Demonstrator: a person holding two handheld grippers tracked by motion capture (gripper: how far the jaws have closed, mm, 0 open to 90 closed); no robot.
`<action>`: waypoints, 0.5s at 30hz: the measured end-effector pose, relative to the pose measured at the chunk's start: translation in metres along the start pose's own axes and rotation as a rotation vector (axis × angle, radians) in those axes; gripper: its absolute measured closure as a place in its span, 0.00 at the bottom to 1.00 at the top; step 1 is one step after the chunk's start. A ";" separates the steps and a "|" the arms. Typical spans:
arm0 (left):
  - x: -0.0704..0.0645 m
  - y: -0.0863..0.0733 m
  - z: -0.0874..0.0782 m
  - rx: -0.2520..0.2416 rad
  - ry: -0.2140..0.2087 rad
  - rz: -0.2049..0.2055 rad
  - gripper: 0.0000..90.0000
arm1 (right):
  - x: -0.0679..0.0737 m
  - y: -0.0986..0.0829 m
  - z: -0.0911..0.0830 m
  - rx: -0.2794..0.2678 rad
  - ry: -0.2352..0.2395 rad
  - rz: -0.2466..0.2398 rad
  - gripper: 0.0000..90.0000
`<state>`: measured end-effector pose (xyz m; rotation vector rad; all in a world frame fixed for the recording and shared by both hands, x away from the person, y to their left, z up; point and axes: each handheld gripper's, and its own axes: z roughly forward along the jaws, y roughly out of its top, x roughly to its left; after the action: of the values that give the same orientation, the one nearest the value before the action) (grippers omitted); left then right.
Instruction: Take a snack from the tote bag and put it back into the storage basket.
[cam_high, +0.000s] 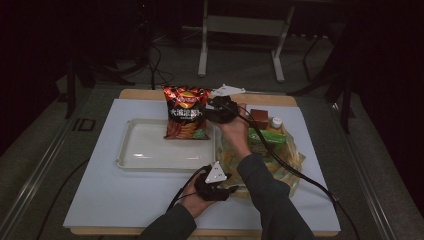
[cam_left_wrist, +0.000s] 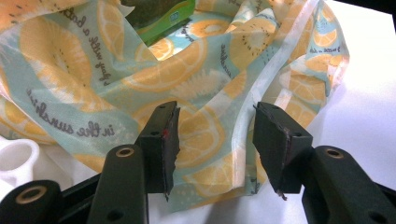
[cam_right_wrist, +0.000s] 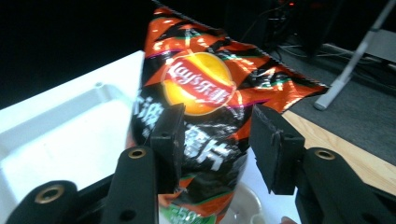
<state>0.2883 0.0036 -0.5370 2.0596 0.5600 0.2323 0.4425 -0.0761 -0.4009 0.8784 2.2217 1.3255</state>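
The glossy red-and-black crisp bag (cam_high: 186, 112) stands upright at the far right corner of the shallow white plastic tray (cam_high: 145, 150), its base down inside the rim. In the right gripper view the same bag (cam_right_wrist: 205, 116) sits between the right claw (cam_right_wrist: 215, 140) jaws, which stand wide apart on either side of it. I can't see either pad pressing the foil, so nothing is gripped there. From the high view, the right claw (cam_high: 212, 107) is right up against the bag's top right edge.

Nearer the person, the left claw (cam_left_wrist: 215, 142) has its jaws parted, with a fold of the pale blue cloth bag printed with orange slices (cam_left_wrist: 154, 79) lying between them but not pinched. That cloth bag (cam_high: 287, 167) lies slumped on the white counter (cam_high: 110, 200) just right of the tray, with a green packet (cam_high: 267, 137), a brown box (cam_high: 259, 117) and a white-capped bottle (cam_high: 276, 121) poking out of its mouth.

The danger here is the crisp bag's balance. It's tall, light and puffed with air, standing on a narrow base, so a brush from a jaw drawing away could tip it flat or over the rim. The slack cloth could also snag a jaw and drag the bottle over.
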 end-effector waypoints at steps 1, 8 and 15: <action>0.000 0.000 0.000 0.000 0.000 0.000 0.56 | 0.001 0.000 -0.001 0.004 0.005 -0.011 0.62; 0.000 0.000 0.000 0.002 -0.001 0.002 0.56 | 0.008 -0.003 -0.008 0.059 0.071 -0.071 0.61; 0.000 0.000 0.000 0.003 0.002 0.005 0.56 | 0.015 -0.006 -0.014 0.108 0.082 -0.108 0.61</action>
<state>0.2882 0.0034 -0.5370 2.0644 0.5566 0.2366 0.4210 -0.0767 -0.3999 0.7407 2.3871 1.2227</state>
